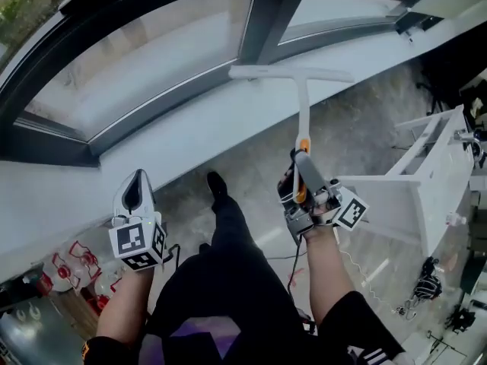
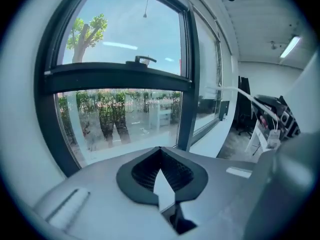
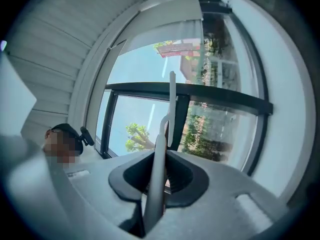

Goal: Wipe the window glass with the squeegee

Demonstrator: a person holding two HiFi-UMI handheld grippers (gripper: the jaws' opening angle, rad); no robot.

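On the left, the left gripper (image 1: 138, 187) hangs low before the white sill (image 1: 68, 188), its jaws pressed together with nothing between them. To the right, the right gripper (image 1: 303, 175) is clamped on the handle of the squeegee (image 1: 303, 109). The pole rises from its jaws, and the white blade head lies across the sill, just below the window glass (image 1: 144, 59) and the dark mullion (image 1: 270, 14) — touching or not, I can't tell.
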